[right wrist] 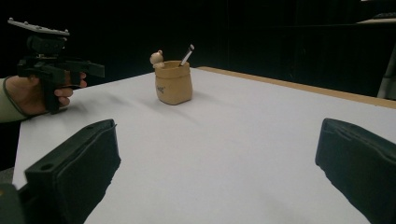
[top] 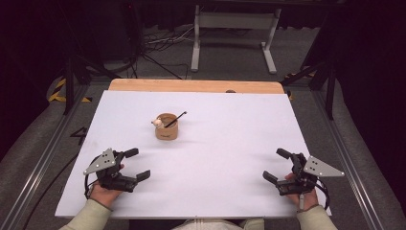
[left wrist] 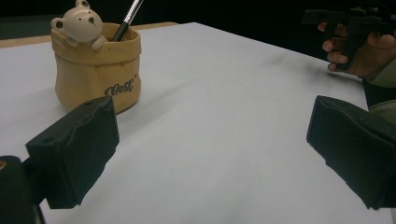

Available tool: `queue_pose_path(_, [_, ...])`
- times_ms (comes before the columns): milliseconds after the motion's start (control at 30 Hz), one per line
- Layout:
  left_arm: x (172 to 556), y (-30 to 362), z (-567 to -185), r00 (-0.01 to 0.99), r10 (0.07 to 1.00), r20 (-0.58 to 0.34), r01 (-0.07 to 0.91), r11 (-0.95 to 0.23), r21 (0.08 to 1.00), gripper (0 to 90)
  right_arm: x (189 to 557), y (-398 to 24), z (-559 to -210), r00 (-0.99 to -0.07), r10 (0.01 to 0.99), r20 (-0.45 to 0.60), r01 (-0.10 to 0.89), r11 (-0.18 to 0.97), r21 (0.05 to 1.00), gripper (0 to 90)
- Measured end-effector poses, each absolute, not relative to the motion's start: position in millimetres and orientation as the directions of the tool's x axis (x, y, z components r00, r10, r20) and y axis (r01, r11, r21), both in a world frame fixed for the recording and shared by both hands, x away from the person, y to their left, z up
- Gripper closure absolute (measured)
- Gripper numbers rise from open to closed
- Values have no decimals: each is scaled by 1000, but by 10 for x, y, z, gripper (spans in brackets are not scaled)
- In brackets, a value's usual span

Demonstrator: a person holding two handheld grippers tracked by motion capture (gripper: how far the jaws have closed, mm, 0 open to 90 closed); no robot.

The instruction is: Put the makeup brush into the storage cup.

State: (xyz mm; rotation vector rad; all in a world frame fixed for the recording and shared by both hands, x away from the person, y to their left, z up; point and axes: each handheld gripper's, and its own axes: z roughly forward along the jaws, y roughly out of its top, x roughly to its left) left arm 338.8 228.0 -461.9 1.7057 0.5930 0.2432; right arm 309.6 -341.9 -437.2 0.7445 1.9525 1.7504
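Tan pot (top: 166, 127): stands upright toward the far middle of the white table (top: 230, 158), a small bear figure (top: 157, 122) on its rim.
Pen (top: 175, 119): dark, leaning out of the pot toward the pot's right and far side.
Left tool (top: 134, 165): nearer the person than the pot and to its left, well apart from it, jaws spread wide and holding nothing.
Right tool (top: 277, 166): nearer the person than the pot and far to its right, jaws likewise released and empty.
Step in hand: likely the start, both tools resting short of the pot, nothing gripped.
Next move: probably one tool travels to the pot; taking the pen would call for closing on its slim shaft above the rim, perhaps with the other tool steadying the pot.
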Motion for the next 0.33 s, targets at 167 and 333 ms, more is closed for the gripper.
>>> queue_pose_path(167, [3391,2282,-4615,846,506,-169,262,-119,958,32,3095,-3416,-4372,-771,635,47,116,68,991,2])
queue_pose_path(333, [3388,2275,-4605,849,501,-171,263,-118,958,31,3097,-3414,-4371,-773,633,43,113,70,991,2])
